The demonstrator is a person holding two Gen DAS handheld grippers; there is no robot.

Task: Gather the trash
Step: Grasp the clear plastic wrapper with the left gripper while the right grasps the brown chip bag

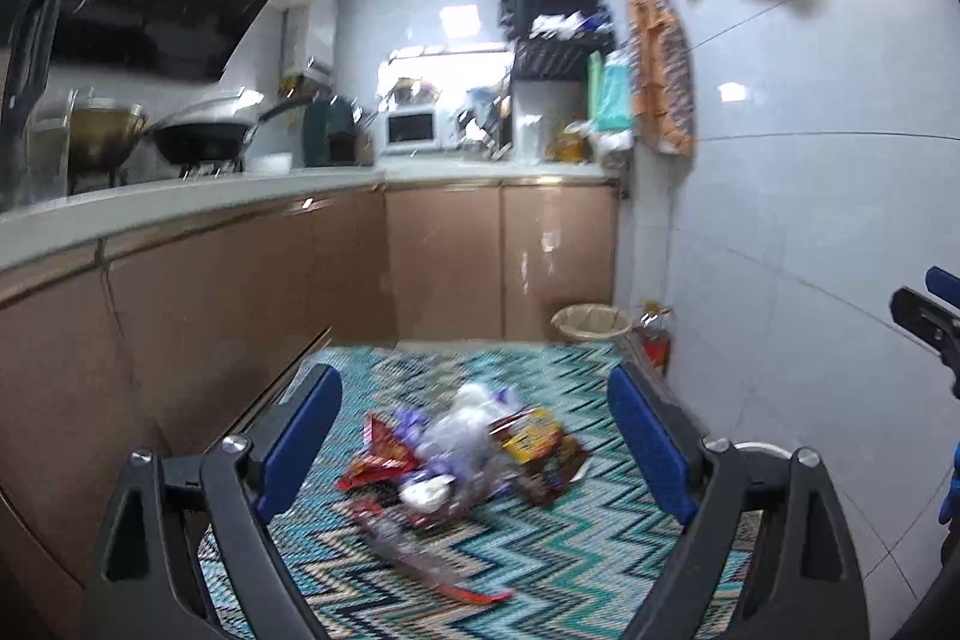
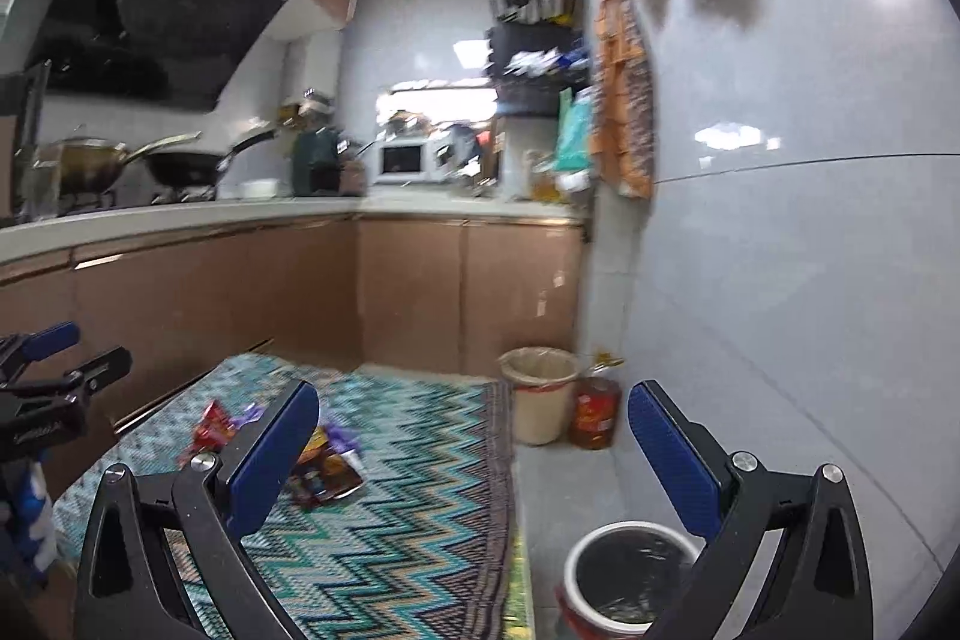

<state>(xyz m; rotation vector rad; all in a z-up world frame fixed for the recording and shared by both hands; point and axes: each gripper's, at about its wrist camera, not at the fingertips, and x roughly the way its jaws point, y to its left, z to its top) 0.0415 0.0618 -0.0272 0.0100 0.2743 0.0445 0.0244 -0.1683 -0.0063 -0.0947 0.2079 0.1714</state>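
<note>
Nothing of the collecting looks done yet, to judge from how things lie: the pile of trash [image 1: 462, 460], a heap of crumpled snack wrappers and clear plastic, sits whole in the middle of the zigzag rug [image 1: 570, 568], and neither tool carries any of it. Nearest to the pile is the left gripper [image 1: 474, 436], held above the rug with its blue pads spread wide to either side of the heap, released and touching nothing; it frames the wrappers but is clearly off them. The right gripper [image 2: 474, 445] is likewise spread wide and empty, hanging over the rug's edge on the side away from the cabinets, with the pile showing past its left finger [image 2: 276, 454]. Just off that same rug edge, close below the right gripper, stands a round bin with a dark liner [image 2: 630, 580], seemingly the likeliest place for the trash. Farther along, past the rug's far corner and against the wall, is a cream wastebasket [image 2: 540, 394] with a red bottle [image 2: 594, 412] just beside it. Every wrapper remains to be picked up and dropped in a bin. Motion blur softens both views.
</note>
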